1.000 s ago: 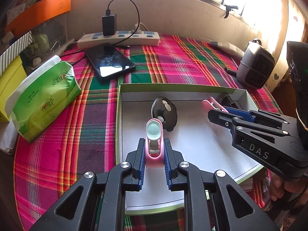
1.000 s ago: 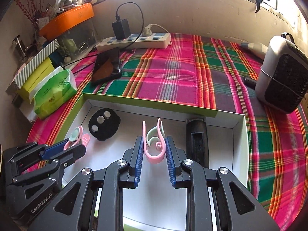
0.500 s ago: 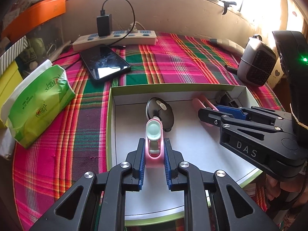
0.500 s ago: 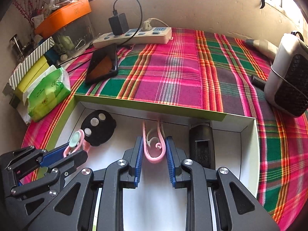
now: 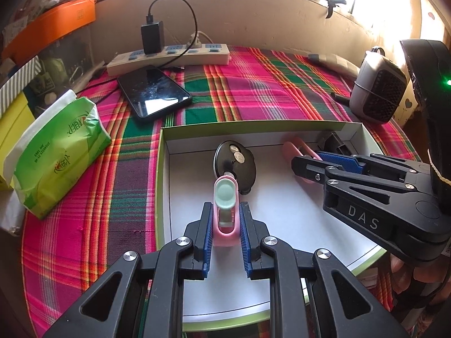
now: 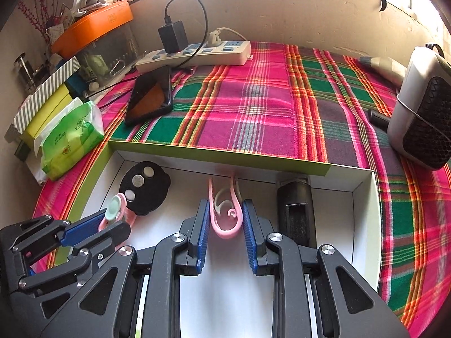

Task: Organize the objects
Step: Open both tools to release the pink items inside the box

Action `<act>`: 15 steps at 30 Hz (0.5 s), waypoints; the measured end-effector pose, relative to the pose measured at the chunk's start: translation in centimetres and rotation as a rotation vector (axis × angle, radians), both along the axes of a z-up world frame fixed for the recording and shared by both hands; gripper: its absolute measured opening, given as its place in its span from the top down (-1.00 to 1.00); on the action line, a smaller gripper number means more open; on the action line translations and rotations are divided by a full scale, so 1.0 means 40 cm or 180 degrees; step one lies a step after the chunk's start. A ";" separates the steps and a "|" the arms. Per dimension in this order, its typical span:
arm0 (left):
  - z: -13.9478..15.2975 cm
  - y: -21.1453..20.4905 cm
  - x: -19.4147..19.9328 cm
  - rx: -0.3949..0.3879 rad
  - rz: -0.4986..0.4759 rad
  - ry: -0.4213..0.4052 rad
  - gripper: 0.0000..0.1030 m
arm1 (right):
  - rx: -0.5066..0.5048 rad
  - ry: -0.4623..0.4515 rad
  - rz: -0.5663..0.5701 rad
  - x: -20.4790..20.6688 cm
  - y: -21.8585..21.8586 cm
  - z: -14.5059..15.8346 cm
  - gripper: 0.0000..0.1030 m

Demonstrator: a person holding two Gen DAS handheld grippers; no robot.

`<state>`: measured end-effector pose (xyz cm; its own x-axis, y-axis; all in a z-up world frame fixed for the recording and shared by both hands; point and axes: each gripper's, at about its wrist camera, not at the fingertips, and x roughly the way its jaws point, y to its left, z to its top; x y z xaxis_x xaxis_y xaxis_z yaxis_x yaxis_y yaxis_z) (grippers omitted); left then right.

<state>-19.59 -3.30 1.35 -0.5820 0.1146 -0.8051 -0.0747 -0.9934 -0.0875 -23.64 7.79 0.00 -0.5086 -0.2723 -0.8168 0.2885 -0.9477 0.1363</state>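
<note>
both pink clips look light, springy plastic. left gripper (image 5: pixel 222 229) jaws clamp one clip (image 5: pixel 225 211) by its base above the white tray (image 5: pixel 282 225); right gripper (image 6: pixel 226 225) jaws pinch the other clip (image 6: pixel 225 214) mid-loop, likely to flex.

Each gripper is a black plastic frame with triangular cut-outs and silver round-head screws at the pivots. The left gripper (image 5: pixel 225 225) and the right gripper (image 6: pixel 226 219) carry blue ribbed pads (image 5: pixel 206 231) on their fingers. White lettering "DAS" marks one side; a green light glows on the housing above.
</note>
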 end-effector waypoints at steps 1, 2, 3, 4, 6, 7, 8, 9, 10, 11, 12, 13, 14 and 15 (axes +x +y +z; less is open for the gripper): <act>0.000 0.000 0.001 -0.0001 0.0003 -0.0001 0.68 | 0.0002 0.0001 -0.0002 -0.001 0.000 0.000 0.53; 0.000 -0.001 0.001 -0.0004 0.0007 0.0001 0.68 | 0.0005 0.0006 -0.0004 0.000 0.001 0.000 0.53; -0.001 -0.001 0.002 -0.0006 0.0008 0.0003 0.68 | 0.0008 0.0008 -0.0005 0.001 0.000 0.000 0.53; -0.001 -0.001 0.002 -0.0006 0.0006 0.0004 0.67 | 0.0008 0.0007 -0.0007 0.001 0.000 0.000 0.53; 0.000 -0.003 0.003 0.0000 0.0011 0.0010 0.63 | 0.0013 0.0007 -0.0014 0.000 -0.001 0.000 0.53; 0.001 -0.004 0.004 0.0002 0.0008 0.0015 0.59 | 0.0013 0.0008 -0.0018 0.000 0.000 0.000 0.53; 0.002 -0.005 0.004 0.0001 0.0009 0.0020 0.58 | 0.0011 0.0009 -0.0021 0.001 0.000 -0.001 0.53; 0.002 -0.007 0.004 0.0008 0.0006 0.0021 0.58 | 0.0009 0.0010 -0.0022 0.002 0.000 -0.001 0.53; 0.002 -0.008 0.005 0.0009 0.0004 0.0022 0.57 | 0.0007 0.0011 -0.0023 0.002 0.000 -0.001 0.53; 0.002 -0.008 0.006 0.0012 0.0002 0.0024 0.56 | 0.0006 0.0012 -0.0025 0.002 0.000 -0.001 0.53; 0.002 -0.008 0.007 0.0015 -0.0004 0.0026 0.55 | 0.0006 0.0013 -0.0025 0.002 0.001 -0.001 0.53; 0.003 -0.006 0.008 0.0020 -0.0020 0.0030 0.51 | 0.0003 0.0012 -0.0029 0.003 0.001 -0.001 0.52; 0.004 -0.005 0.009 0.0028 -0.0027 0.0033 0.48 | -0.0006 0.0012 -0.0033 0.003 0.002 -0.001 0.51; 0.005 -0.006 0.010 0.0035 -0.0032 0.0036 0.47 | -0.0017 0.0009 -0.0034 0.004 0.002 -0.001 0.48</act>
<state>-19.19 -3.55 1.54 -0.5897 0.1293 -0.7972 -0.0856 -0.9915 -0.0975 -23.48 7.87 -0.06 -0.5138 -0.2711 -0.8139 0.2787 -0.9500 0.1405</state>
